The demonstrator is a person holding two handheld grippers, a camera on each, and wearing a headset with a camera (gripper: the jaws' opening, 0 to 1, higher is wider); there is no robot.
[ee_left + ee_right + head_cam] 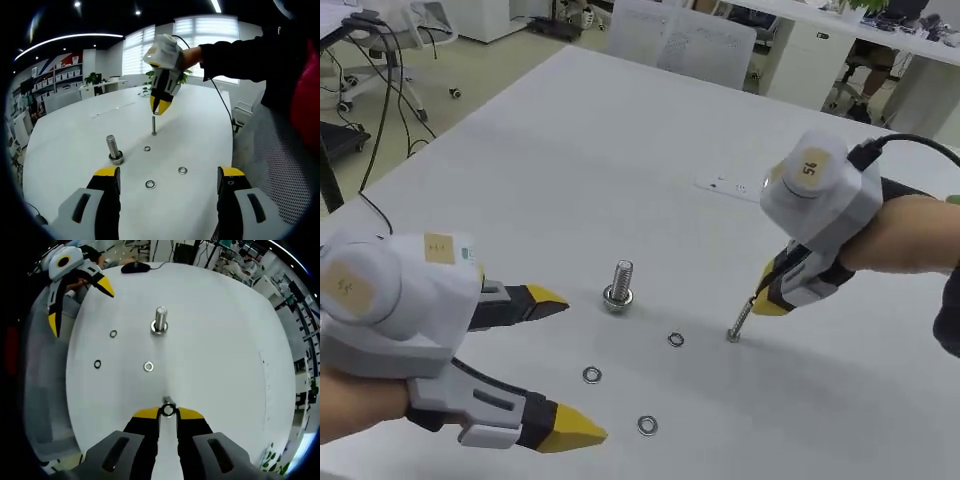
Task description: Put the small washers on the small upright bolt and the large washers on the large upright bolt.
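While the right gripper (766, 304) pinches a washer (167, 410) just above the small bolt (739, 324), misalignment could topple that bolt or drop the washer beside it; the left gripper (570, 365), well apart, gapes wide.

Head view: high, looking forward and down across the white table (570, 150). Left gripper view: low near the surface, facing the right gripper (160, 106). Right gripper view: steeply down, close over the small bolt (168, 401), facing back. All three share the large bolt (619, 285) and loose washers (592, 375).
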